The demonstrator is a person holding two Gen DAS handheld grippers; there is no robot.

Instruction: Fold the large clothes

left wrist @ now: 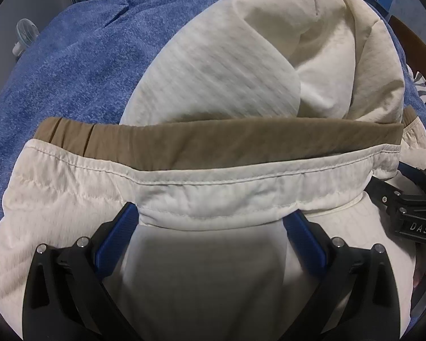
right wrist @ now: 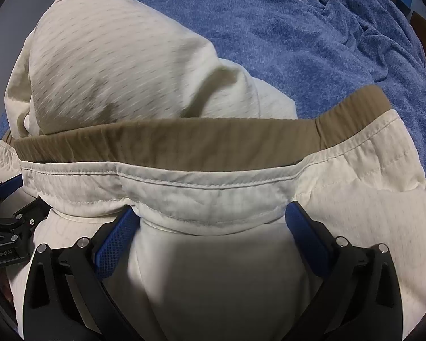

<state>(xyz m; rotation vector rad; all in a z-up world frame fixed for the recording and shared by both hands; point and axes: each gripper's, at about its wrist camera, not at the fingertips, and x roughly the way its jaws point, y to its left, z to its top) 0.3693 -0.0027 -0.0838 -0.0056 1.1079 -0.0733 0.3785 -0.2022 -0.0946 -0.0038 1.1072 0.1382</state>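
- Fabric filled both wrist views: a cream quilted jacket [left wrist: 201, 85] with a tan band [left wrist: 213, 139] along its hem lay on a blue fleece blanket [left wrist: 71, 71].
- The left gripper [left wrist: 210, 218] had its blue pads set wide, with the stitched cream hem bunched between them; the pad tips were hidden under the cloth, so I could not tell whether it was pinched or merely resting there.
- The right gripper [right wrist: 213, 213] showed the same picture: jaws spread, hem draped across the gap, grip uncertain.
- Both grippers sat close together on the same edge; each appeared at the rim of the other's view.
- The far part of the jacket was mounded up, likely mid-fold, though motion blur softened it.
- Risk 1: the slick padded cloth could slide out of either gripper if the hold was shallow, dropping the hem unevenly.
- Risk 2: with the 2 grippers so near each other, the outer corners hung unsupported and could sag, skewing the fold.
- Risk 3: the puffy mound could spring back open.
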